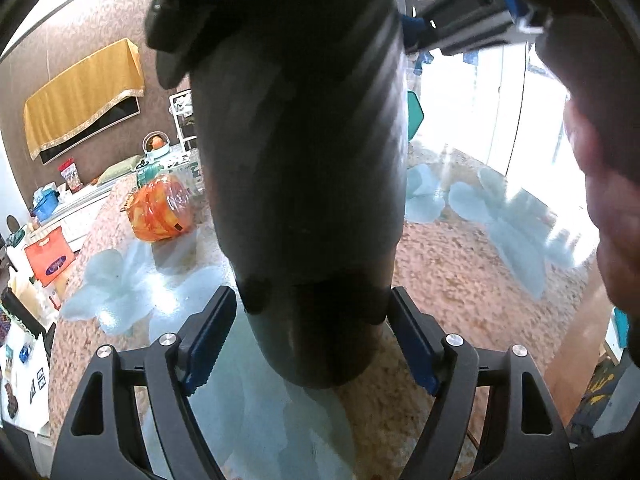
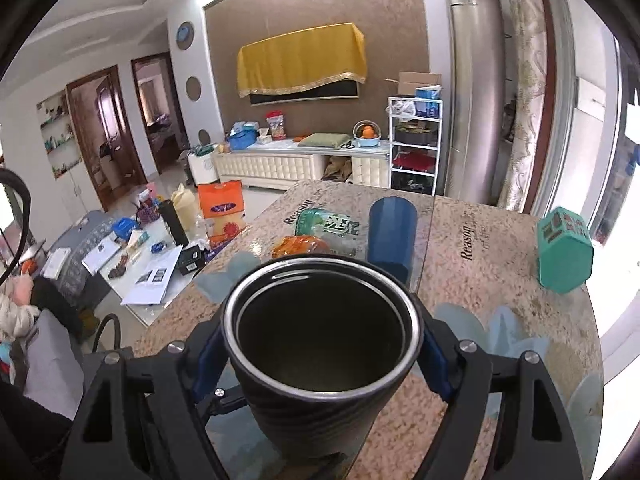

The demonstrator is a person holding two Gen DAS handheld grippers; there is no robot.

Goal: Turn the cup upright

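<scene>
Item: dark ribbed cup (image 2: 320, 356) with a steel-lined rim, carried above the speckled glass-topped table (image 2: 500, 300). Right gripper (image 2: 320, 354): blue pads pressed against both sides of the cup just below the rim, pinching it; the mouth faces forward along the fingers and somewhat upward, so the long axis runs roughly away from this gripper's camera. Left gripper (image 1: 310, 344): fingers spread either side of the cup's (image 1: 304, 168) rounded closed end, the pads lying close beside the wall; whether they touch cannot be told. From this gripper the cup's body stretches forward and away toward the right gripper (image 1: 472, 20), seen at the far end. Judgement: the right gripper has the firm hold and is the one placed to set the base down. Beyond the right gripper: blue tumbler (image 2: 392, 236), teal box (image 2: 564, 250), orange packet (image 2: 300, 247). Obscured: the cup's base in the right view, its rim in the left, and the cup's surface there too dark to read.
</scene>
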